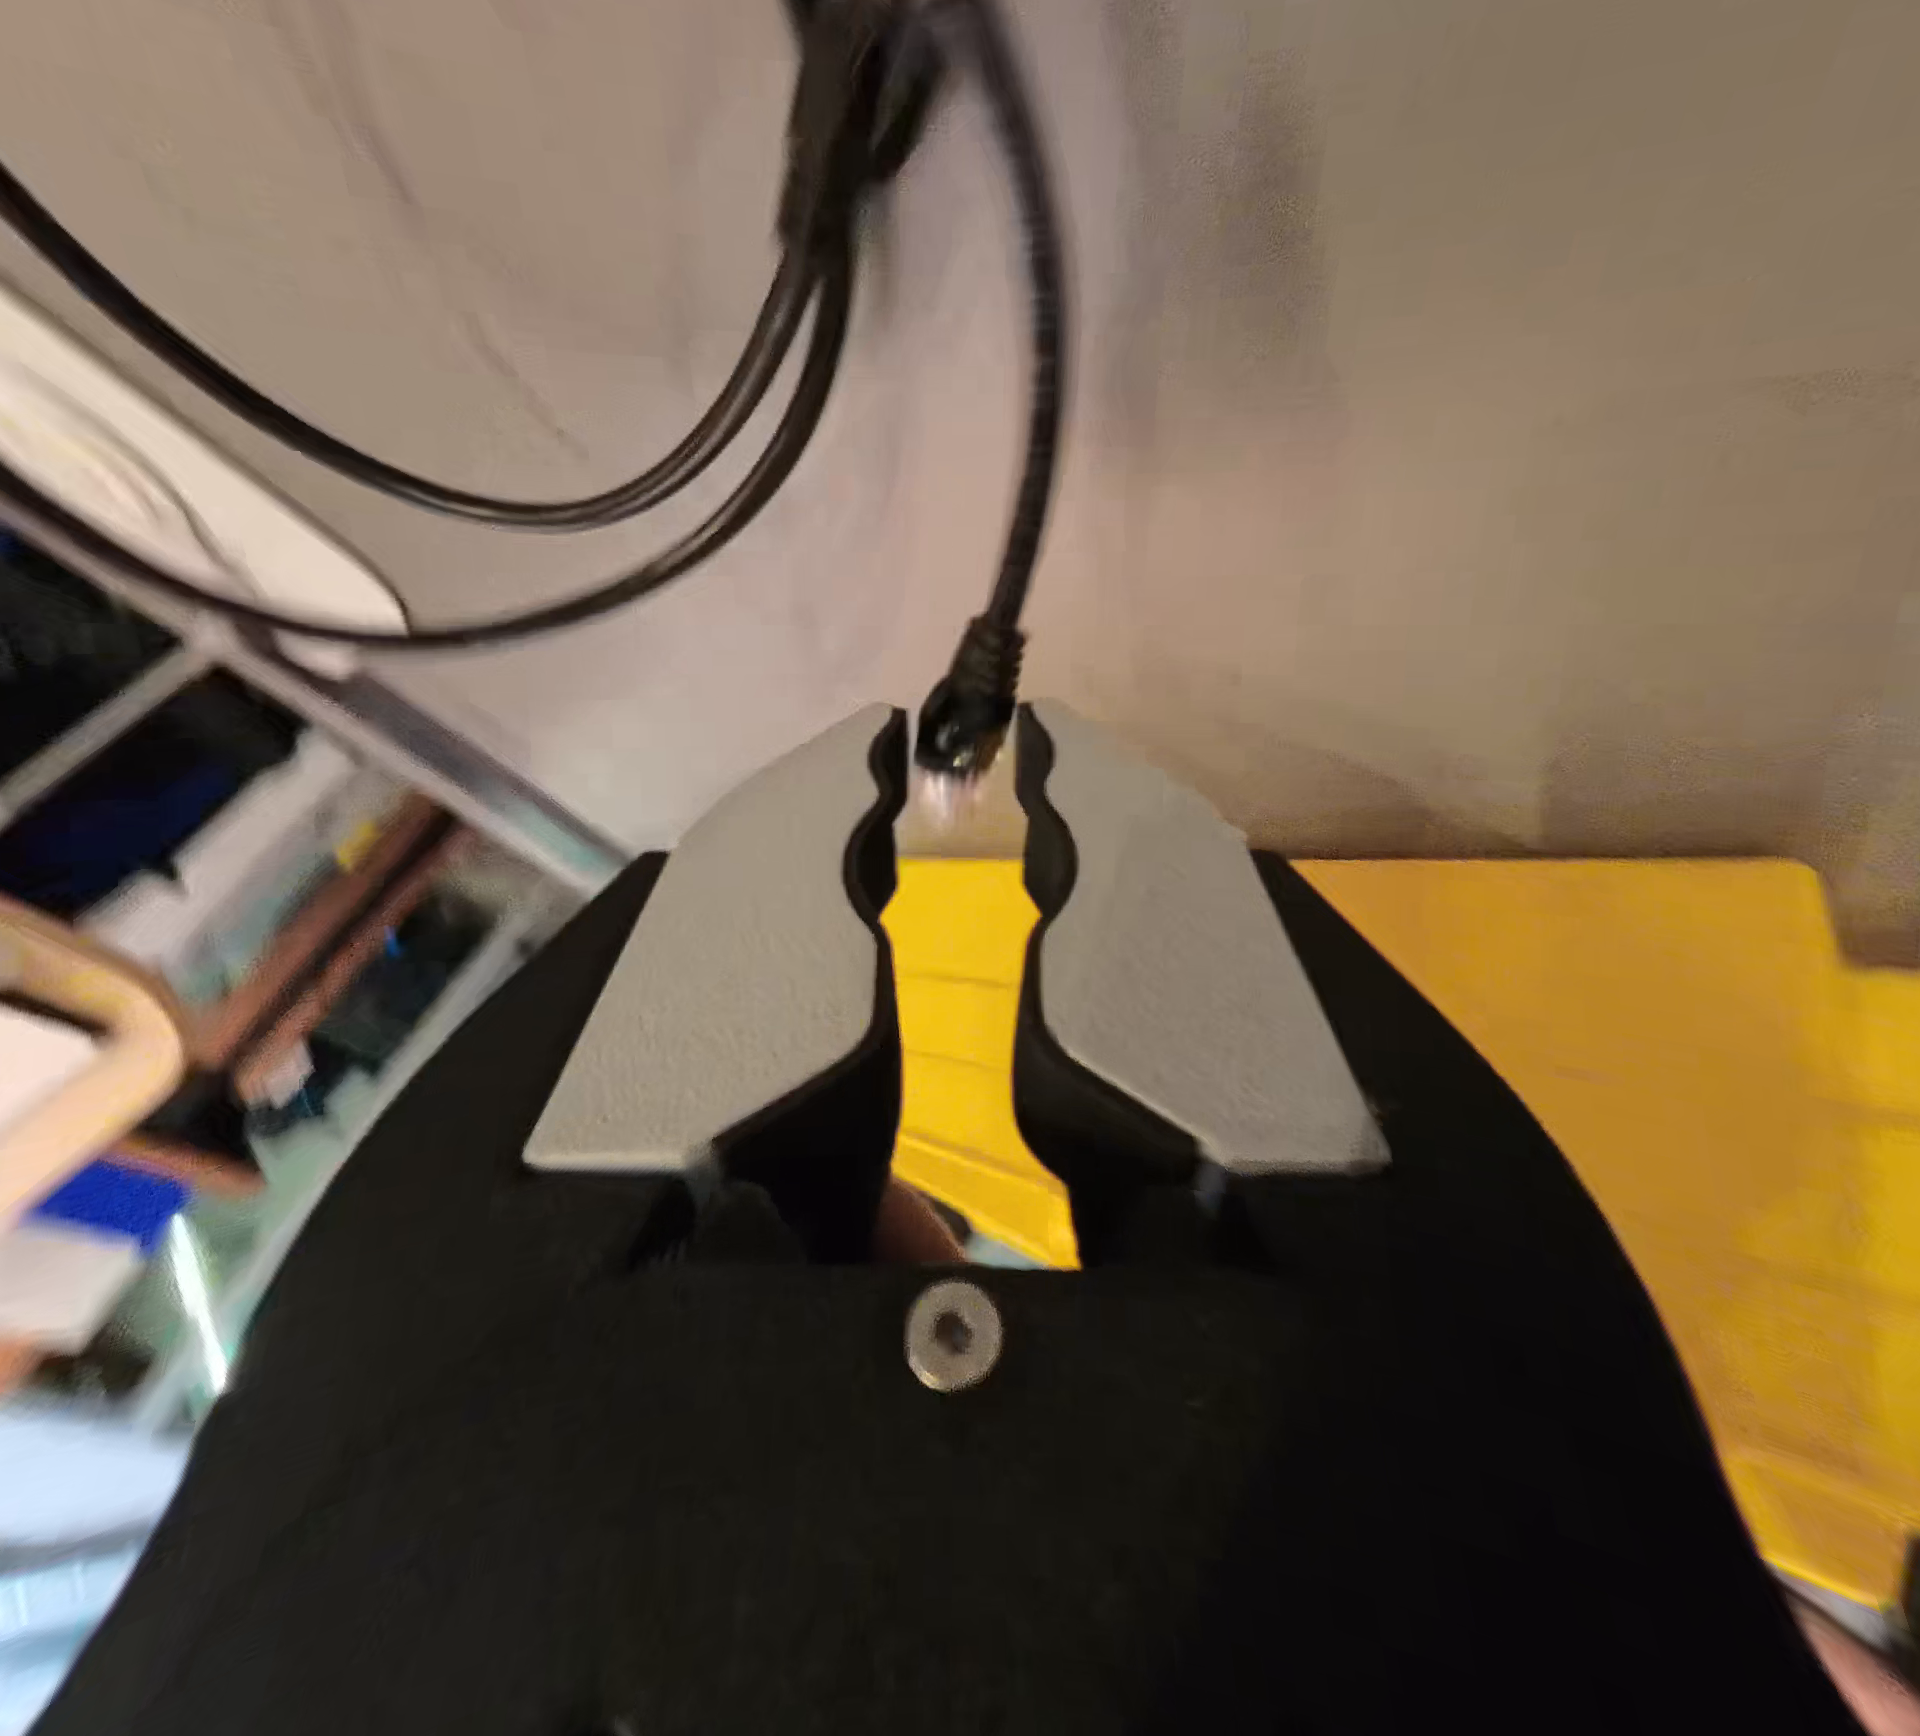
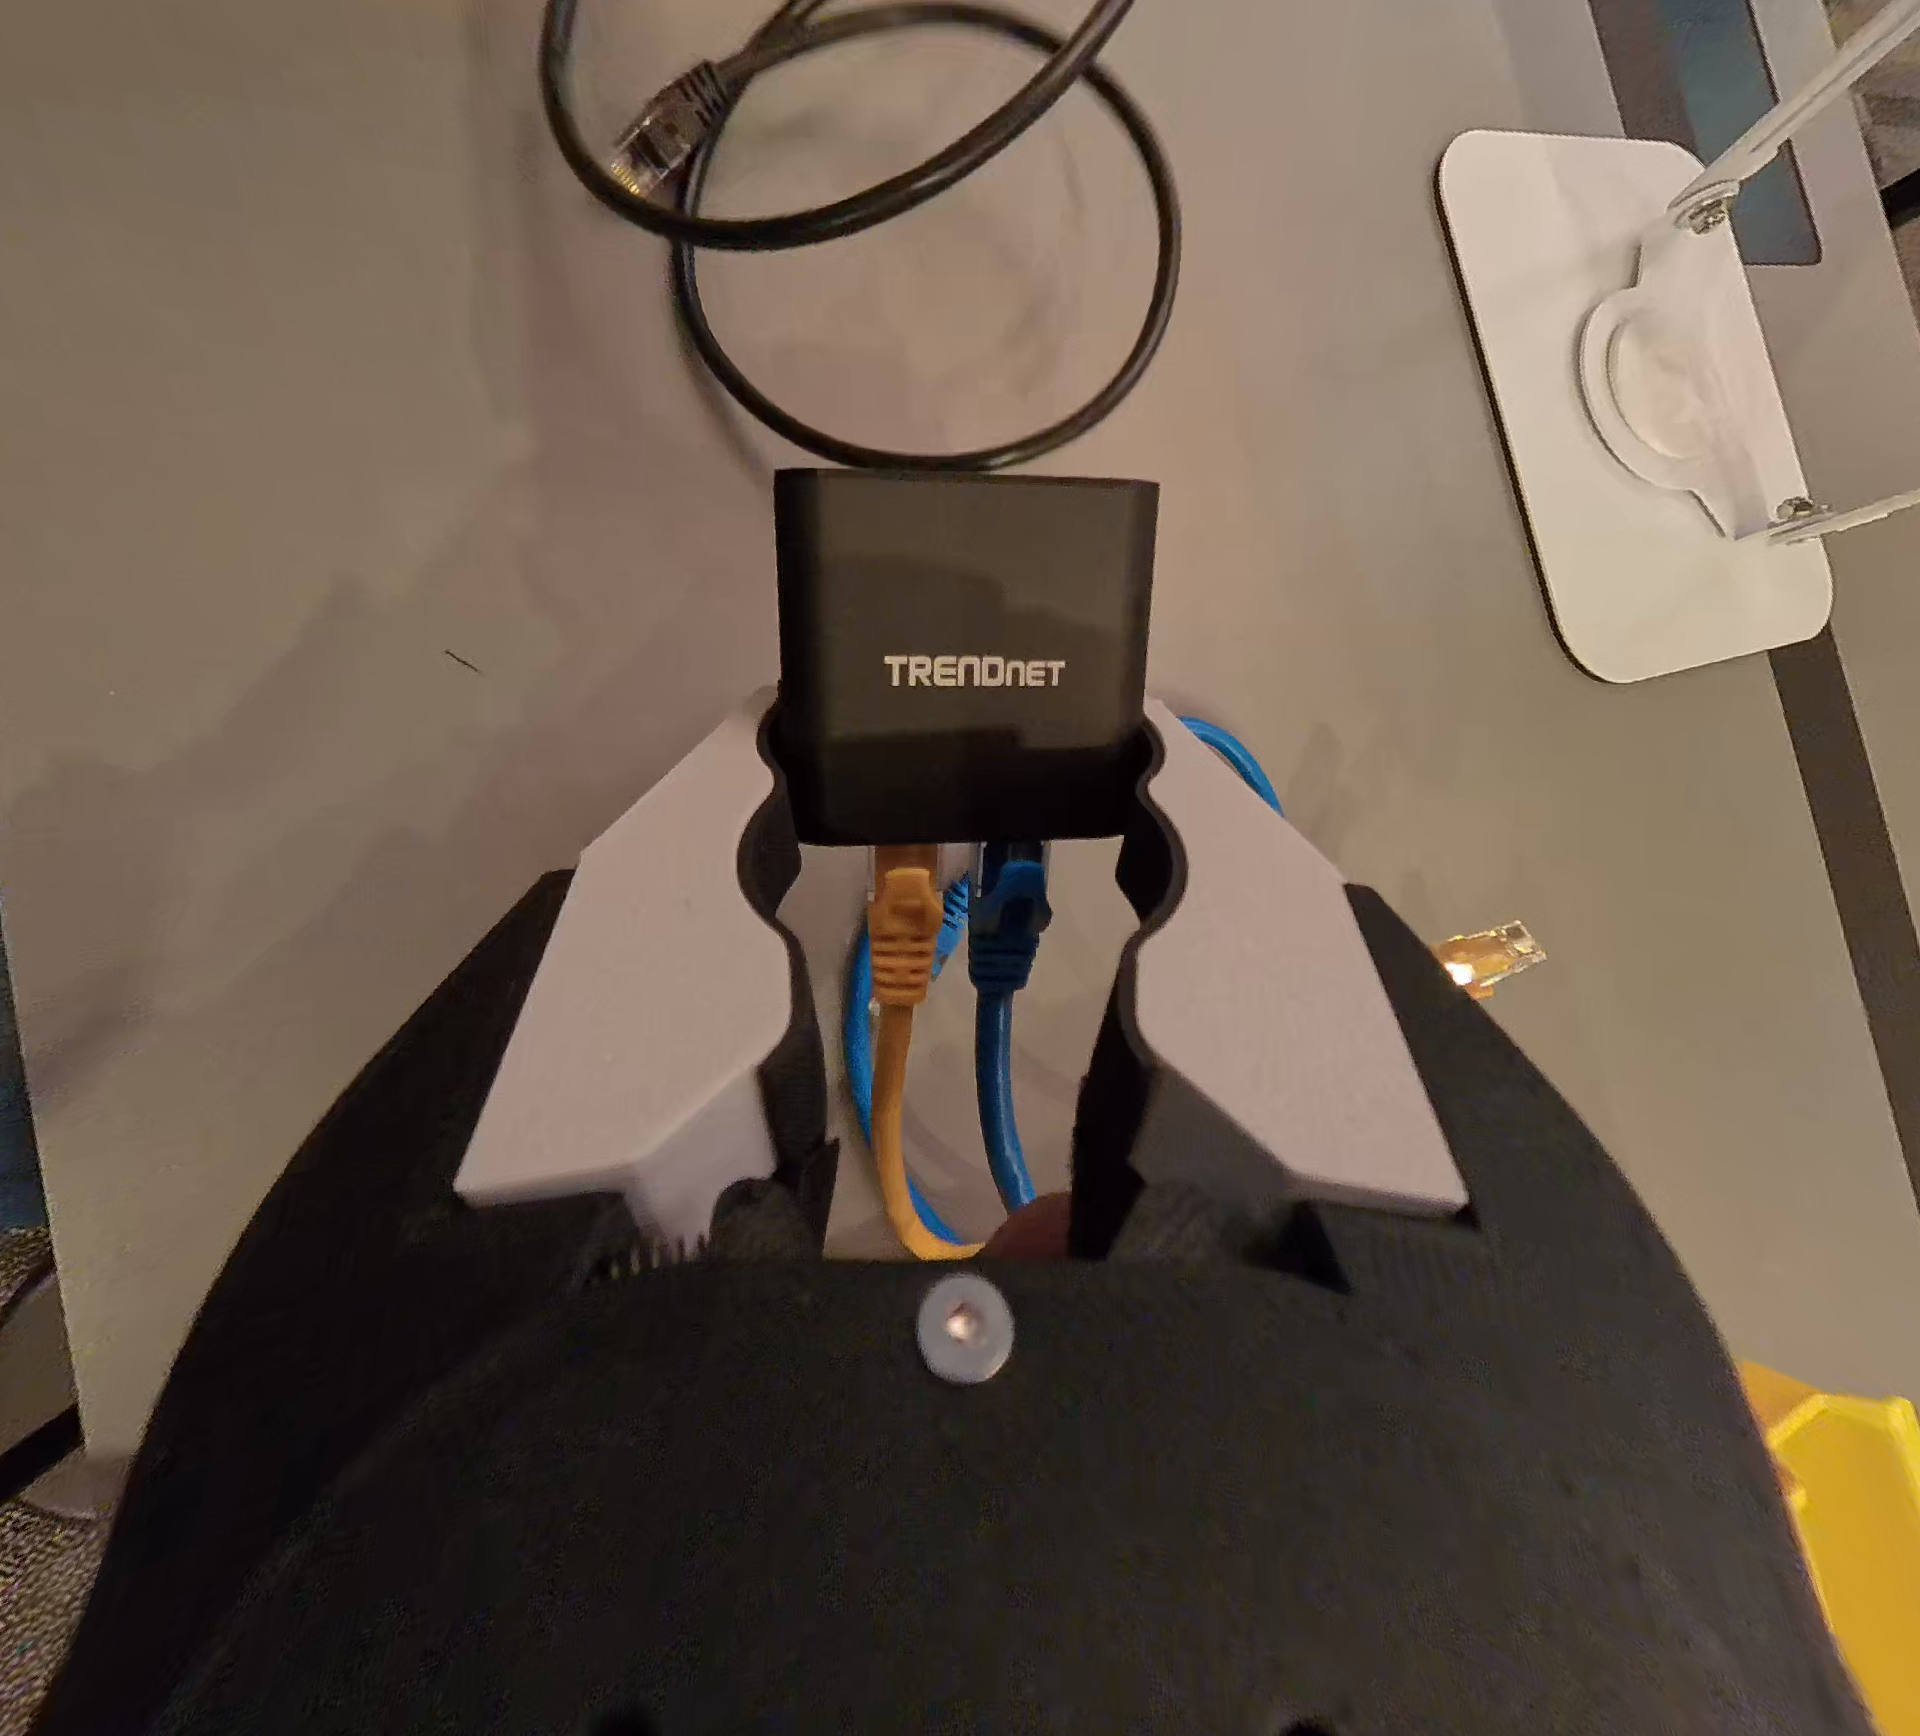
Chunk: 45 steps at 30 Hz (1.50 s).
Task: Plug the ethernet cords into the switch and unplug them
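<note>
Right wrist view: jaws clamp the black switch (image 2: 966, 647) bearing white lettering; left jaws pinch a black cord's plug (image 1: 961, 736).

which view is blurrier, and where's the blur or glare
Left wrist view: heavy motion blur on the black ethernet cord and the shelving clutter at left; the left gripper itself stays sharp. Right wrist view: mostly crisp, the black square switch clear, slight smear on the coiled black cable.
</note>
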Motion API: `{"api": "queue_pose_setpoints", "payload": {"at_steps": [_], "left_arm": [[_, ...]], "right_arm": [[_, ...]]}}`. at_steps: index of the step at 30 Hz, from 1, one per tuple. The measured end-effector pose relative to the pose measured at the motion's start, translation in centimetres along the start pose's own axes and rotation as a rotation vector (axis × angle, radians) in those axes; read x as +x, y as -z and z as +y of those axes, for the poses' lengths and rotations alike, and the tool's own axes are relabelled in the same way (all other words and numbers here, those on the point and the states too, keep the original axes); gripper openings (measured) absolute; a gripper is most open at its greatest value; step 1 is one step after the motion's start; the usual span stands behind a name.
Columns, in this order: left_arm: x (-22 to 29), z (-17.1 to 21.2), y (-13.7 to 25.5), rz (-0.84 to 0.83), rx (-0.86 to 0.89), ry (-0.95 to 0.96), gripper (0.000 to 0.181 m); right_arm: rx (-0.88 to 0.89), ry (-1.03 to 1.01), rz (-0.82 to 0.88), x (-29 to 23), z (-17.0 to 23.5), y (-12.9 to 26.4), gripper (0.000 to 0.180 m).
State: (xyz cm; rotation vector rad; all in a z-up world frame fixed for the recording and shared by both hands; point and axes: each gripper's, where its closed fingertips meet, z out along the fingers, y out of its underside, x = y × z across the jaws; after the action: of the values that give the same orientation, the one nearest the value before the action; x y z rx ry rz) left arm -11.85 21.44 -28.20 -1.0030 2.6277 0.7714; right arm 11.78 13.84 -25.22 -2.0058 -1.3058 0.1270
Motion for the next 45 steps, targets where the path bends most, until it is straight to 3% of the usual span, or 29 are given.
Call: {"api": "queue_pose_setpoints", "payload": {"at_steps": [2, 5, 11, 16, 21, 27, 35, 41, 45], "left_arm": [[-1.4, 1.2, -0.8, -0.043, -0.072, 0.157, 0.039], [-1.4, 2.4, 0.6, 0.027, -0.036, 0.589, 0.05], [-0.5, 0.2, 3.9, 0.049, 0.253, 1.261, 0.039], [-1.4, -2.1, 2.2, 0.101, 0.417, 1.588, 0.031], [0.5, -2.2, -2.6, 0.118, 0.205, 1.553, 0.04], [-0.8, -2.8, -3.8, 0.127, 0.289, 1.614, 0.018], [-3.5, -4.9, -4.1, 0.224, 0.481, 1.655, 0.03], [-5.0, -5.0, -3.7, 0.133, 0.47, 1.635, 0.039], [-5.5, -4.5, -2.0, 0.086, 0.525, 1.659, 0.036]], "right_arm": [[-0.004, 0.006, 0.008, 0.1, 0.0, 0.0, 0.059], [0.009, 0.003, 0.016, 0.1, -0.1, 0.2, 0.059], [0.034, 0.007, 0.016, -0.1, -0.6, 0.1, 0.06], [0.046, 0.014, 0.008, -0.6, -1.3, -0.1, 0.059], [0.064, 0.01, 0.011, -0.8, -1.6, 0.1, 0.059], [0.068, 0.006, 0.007, -0.9, -1.3, 0.1, 0.059], [0.065, 0.001, 0.017, -0.6, -1.1, 0.5, 0.059], [0.064, -0.003, 0.015, -0.7, -0.9, 0.4, 0.059], [0.069, -0.008, 0.016, -0.7, -0.7, 0.6, 0.059]]}}
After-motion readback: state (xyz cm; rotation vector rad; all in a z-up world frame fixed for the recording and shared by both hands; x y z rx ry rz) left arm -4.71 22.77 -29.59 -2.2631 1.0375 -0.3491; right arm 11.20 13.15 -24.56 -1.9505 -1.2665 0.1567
